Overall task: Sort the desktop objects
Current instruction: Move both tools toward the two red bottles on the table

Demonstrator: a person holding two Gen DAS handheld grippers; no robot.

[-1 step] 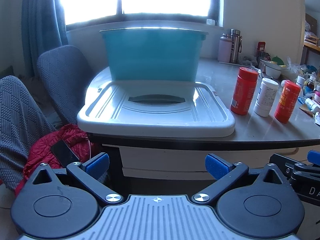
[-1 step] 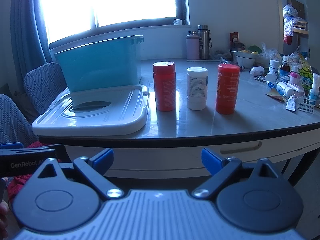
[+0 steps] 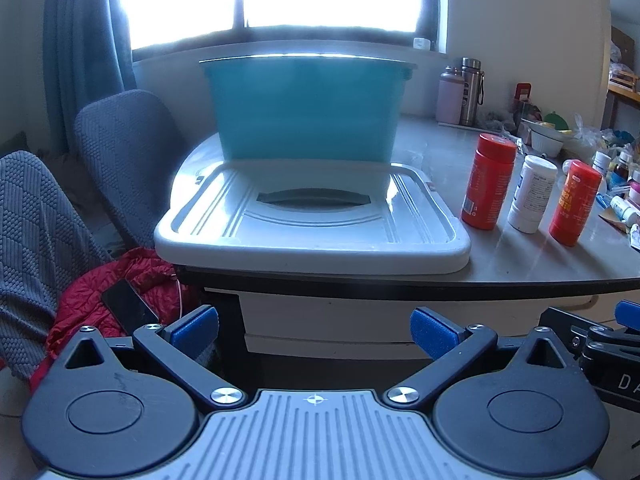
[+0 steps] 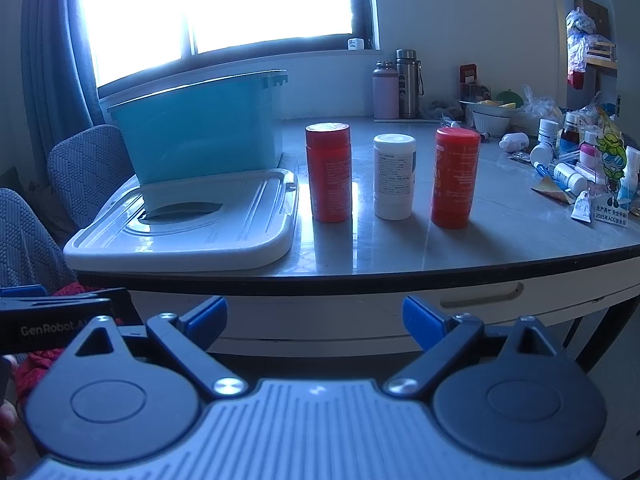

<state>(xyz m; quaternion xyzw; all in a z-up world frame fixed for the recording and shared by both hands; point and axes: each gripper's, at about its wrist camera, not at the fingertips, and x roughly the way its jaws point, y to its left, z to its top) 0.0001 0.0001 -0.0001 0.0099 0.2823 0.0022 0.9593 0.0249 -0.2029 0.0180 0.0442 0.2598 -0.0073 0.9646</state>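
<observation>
Three containers stand in a row on the grey table: a red canister, a white bottle and a second red canister. The left wrist view shows them at the right, as red canister, white bottle and red canister. A teal bin stands on a white lid. My left gripper hangs open and empty below the table edge, facing the lid. My right gripper is open and empty too, short of the canisters.
Small bottles and packets crowd the table's right end. Two flasks and a bowl stand at the back. Grey chairs and a red jacket with a phone lie left of the table.
</observation>
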